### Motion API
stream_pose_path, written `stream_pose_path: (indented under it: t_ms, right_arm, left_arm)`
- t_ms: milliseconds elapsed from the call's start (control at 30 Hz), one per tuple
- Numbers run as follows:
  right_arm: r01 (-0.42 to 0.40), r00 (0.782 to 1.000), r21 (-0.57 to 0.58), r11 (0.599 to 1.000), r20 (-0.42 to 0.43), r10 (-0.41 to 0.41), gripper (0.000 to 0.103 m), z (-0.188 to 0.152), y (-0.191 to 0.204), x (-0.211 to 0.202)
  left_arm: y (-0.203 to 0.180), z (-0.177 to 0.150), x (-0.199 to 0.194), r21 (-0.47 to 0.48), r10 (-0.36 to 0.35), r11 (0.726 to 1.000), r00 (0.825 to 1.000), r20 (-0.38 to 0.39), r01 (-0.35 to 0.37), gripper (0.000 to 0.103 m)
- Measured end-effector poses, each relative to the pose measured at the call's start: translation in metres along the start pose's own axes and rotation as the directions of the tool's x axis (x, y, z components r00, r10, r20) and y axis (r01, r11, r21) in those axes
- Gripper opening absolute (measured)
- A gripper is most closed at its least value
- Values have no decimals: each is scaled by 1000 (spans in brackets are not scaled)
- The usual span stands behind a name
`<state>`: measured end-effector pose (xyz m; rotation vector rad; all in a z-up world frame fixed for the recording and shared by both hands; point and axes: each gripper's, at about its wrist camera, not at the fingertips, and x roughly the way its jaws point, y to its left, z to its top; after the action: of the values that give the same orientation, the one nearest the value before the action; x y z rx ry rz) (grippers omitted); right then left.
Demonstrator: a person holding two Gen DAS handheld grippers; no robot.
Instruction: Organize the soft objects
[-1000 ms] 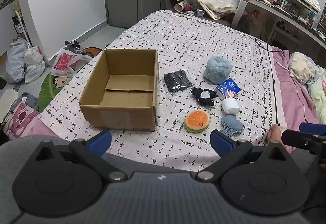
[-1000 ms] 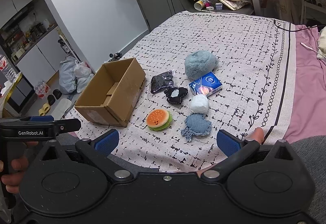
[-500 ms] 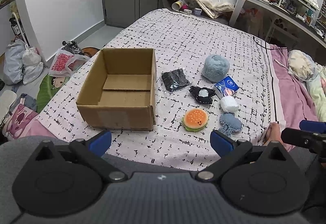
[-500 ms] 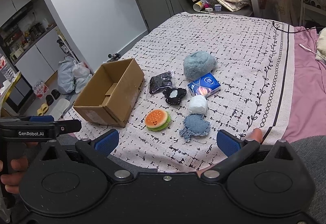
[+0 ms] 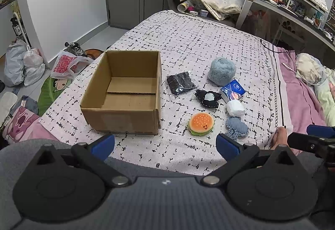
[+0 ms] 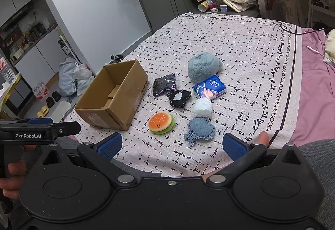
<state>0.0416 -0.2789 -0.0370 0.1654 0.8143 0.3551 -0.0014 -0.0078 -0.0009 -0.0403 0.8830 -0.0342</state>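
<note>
An open, empty cardboard box [image 5: 123, 92] [image 6: 113, 100] sits on the bed's patterned cover. To its right lie several soft items: a burger plush [image 5: 201, 123] [image 6: 161, 123], a blue denim piece [image 5: 237, 129] [image 6: 200, 130], a white bundle [image 5: 235, 107] [image 6: 202, 107], a black pouch with a pale patch [image 5: 208, 98] [image 6: 179, 97], a dark packet [image 5: 180, 83] [image 6: 164, 84], a blue tissue pack [image 5: 232, 90] [image 6: 209, 88] and a fluffy blue ball [image 5: 221, 71] [image 6: 202, 67]. My left gripper [image 5: 165, 145] and right gripper [image 6: 171, 145] both hang open at the bed's near edge, holding nothing.
Plastic bags [image 5: 23, 64] and a red-printed bag [image 5: 67, 62] lie on the floor left of the bed. A cluttered desk [image 5: 293, 6] stands at the back right. Pink bedding [image 5: 301, 92] and a cable border the cover on the right.
Both views have shifted slightly, so the box and soft items sit a little lower and closer. Both grippers stay open; nothing on the bed has moved.
</note>
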Motion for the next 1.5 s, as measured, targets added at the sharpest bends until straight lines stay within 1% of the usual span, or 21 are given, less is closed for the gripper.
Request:
stream_pose_path:
  t_ms: [367, 733, 967, 1067, 1200, 1300, 1400, 1500]
  right_arm:
    - [0, 1000, 0, 1000, 0, 0, 103, 0, 0, 0]
    - [3, 1000, -1, 1000, -2, -3, 103, 1, 0, -1]
    - [-10, 1000, 30, 999, -26, 10, 103, 2, 0, 5]
    - [-2, 999, 33, 999, -39, 3, 103, 4, 1, 8]
    - [0, 999, 57, 998, -36, 2, 103, 10, -1, 11]
    - [15, 1000, 51, 999, -28, -13, 103, 15, -3, 11]
    - [-13, 999, 60, 998, -39, 15, 103, 20, -6, 13]
    - [-16, 999, 104, 994, -50, 21, 103, 29, -13, 19]
  left_arm:
    - [-2, 1, -2, 1, 1, 1000, 1000, 5, -1, 102]
    - [-3, 3, -2, -3, -14, 1000, 1000, 6, 14, 102]
    - [-3, 6, 2, -15, -30, 999, 999, 17, 30, 102]
    - [-2, 8, 4, -17, -37, 999, 999, 21, 37, 102]
    - [-2, 14, 7, -15, -46, 999, 998, 47, 46, 102]
    - [-1, 18, 13, -25, -52, 998, 998, 47, 53, 101]
    - [0, 23, 21, -30, -61, 998, 997, 41, 62, 101]
    - [0, 27, 25, -32, -66, 997, 997, 47, 68, 101]
